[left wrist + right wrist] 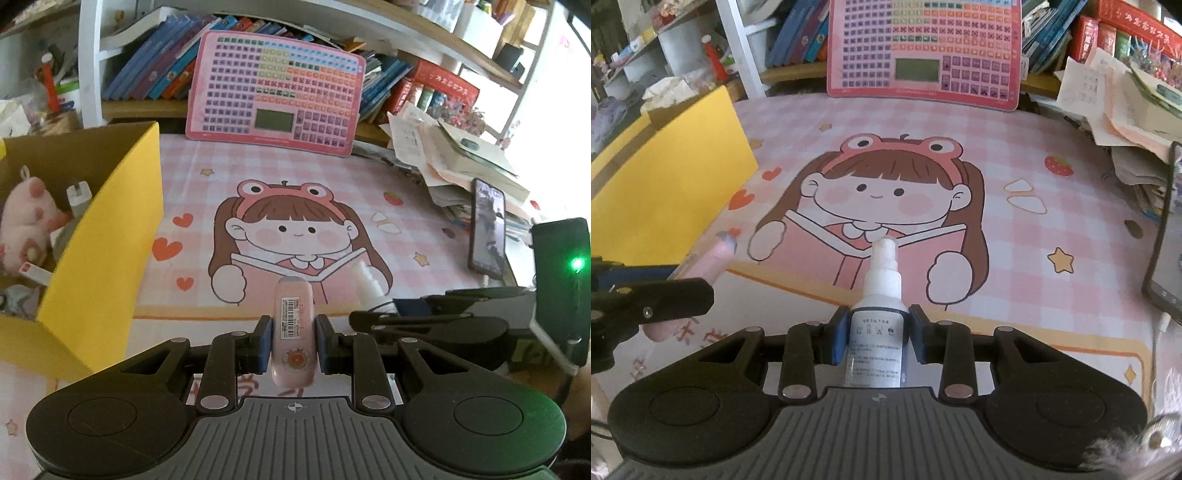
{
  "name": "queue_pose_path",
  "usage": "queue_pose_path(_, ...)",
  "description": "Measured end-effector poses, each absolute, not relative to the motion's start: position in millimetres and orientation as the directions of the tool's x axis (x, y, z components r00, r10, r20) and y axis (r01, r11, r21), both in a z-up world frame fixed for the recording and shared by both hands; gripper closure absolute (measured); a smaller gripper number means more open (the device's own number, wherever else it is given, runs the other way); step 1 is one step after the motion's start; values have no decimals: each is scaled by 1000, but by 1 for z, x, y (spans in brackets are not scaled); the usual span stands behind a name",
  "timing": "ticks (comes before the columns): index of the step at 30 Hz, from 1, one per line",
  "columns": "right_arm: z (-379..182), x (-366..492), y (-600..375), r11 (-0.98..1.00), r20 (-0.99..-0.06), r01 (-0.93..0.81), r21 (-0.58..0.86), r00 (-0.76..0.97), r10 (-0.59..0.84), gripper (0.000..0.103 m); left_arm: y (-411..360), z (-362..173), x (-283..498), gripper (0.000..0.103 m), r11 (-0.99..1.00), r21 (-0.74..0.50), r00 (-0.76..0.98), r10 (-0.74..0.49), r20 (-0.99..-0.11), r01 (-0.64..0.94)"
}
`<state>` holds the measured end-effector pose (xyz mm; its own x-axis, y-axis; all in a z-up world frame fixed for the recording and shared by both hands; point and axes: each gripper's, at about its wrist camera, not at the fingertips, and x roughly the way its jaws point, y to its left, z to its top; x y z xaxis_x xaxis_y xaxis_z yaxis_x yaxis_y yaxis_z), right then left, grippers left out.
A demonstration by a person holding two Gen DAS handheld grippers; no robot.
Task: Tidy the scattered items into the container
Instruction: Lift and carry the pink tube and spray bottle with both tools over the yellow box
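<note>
My left gripper (293, 341) is shut on a pink oblong case with a barcode sticker (294, 325), held above the pink cartoon desk mat (295, 229). The yellow cardboard box (110, 229) stands to its left and holds a pink plush toy (26, 218), a white charger (78, 192) and other small items. My right gripper (878, 338) is shut on a white spray bottle (881, 295), nozzle pointing forward. The pink case (714, 262) and the left gripper's side show at the left of the right wrist view; the box (672, 184) is beyond them.
A pink toy keyboard tablet (275, 88) leans against books at the back. A pile of papers and books (454, 158) and a propped phone (487, 229) are at the right. The right gripper's body (461, 325) is close on the left gripper's right.
</note>
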<state>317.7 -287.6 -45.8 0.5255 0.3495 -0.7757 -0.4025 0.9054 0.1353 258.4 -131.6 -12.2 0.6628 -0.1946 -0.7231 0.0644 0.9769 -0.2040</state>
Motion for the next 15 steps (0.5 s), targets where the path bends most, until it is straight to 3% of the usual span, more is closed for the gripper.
queue_pose_path(15, -17, 242, -272, 931, -748, -340, 132, 582, 319, 72, -98, 2, 208, 80, 959, -251, 668, -274, -692, 133)
